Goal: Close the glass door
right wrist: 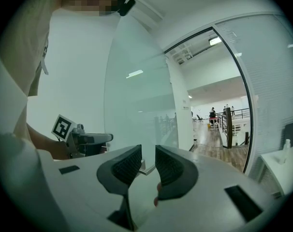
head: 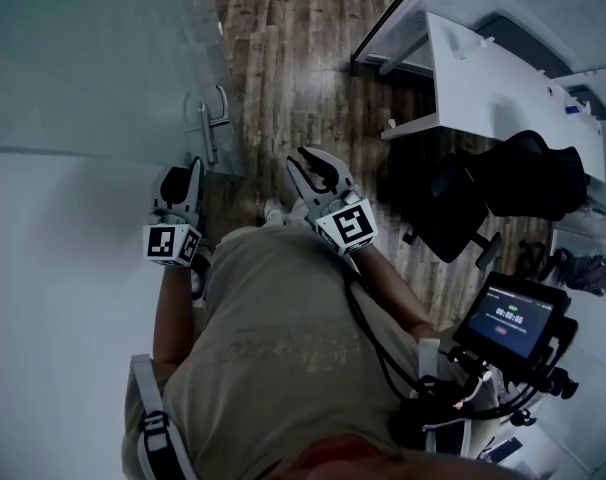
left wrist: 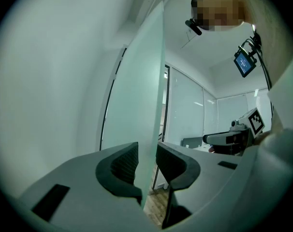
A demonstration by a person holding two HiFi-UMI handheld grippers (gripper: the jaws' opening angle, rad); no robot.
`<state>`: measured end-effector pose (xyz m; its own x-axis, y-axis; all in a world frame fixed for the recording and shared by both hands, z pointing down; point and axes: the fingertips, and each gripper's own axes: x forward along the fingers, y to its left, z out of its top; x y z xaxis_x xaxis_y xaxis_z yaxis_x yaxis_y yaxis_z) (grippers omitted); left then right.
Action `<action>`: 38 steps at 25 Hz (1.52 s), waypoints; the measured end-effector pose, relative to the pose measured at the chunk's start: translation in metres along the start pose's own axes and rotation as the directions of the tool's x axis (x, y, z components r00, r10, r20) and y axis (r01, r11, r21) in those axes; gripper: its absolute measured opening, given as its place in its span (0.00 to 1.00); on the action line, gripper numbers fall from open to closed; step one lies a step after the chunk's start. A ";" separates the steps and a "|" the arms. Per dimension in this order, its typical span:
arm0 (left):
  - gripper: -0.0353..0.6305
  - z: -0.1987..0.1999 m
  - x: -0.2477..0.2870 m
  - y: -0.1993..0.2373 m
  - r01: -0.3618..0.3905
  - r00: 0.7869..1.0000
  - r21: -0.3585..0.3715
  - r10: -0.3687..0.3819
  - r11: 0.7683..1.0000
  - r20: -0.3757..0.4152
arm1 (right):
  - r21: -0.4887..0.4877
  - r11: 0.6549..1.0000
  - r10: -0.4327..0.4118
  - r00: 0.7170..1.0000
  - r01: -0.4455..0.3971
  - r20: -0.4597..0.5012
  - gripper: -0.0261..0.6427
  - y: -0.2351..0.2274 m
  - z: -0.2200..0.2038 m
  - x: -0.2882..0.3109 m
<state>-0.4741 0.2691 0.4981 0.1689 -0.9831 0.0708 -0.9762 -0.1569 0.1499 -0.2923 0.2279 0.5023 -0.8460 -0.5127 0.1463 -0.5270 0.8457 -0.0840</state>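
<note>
Glass door (head: 103, 48) is open, its edge sits loose inside our half-open left claw (head: 186, 176), our right claw (head: 305, 163) is half open and empty, so next we push the door shut.

No text surely readable. Screen (head: 510, 320) on stand, lower right of head view: pale digit row like timer, red bar beneath, too blurred to read. Same screen in left gripper view: blue glow only. Left marker cube (head: 172, 243), right marker cube (head: 347, 225): black-and-white square codes, no letters or numbers.
</note>
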 end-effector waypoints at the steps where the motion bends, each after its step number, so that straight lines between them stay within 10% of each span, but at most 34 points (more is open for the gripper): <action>1: 0.24 -0.001 0.001 -0.001 0.005 1.000 0.005 -0.005 1.000 -0.004 | 0.003 1.000 -0.008 1.000 0.008 -0.002 0.18 -0.002 0.001 0.000; 38: 0.25 -0.011 0.041 -0.036 0.138 0.990 0.076 -0.135 0.988 -0.046 | 0.032 0.995 -0.094 0.995 0.094 0.013 0.18 -0.027 0.004 -0.002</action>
<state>-0.4303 0.2352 0.5062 0.3053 -0.9475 0.0953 -0.9509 -0.2980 0.0832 -0.2767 0.2054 0.5004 -0.7937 -0.5918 0.1409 -0.6062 0.7889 -0.1013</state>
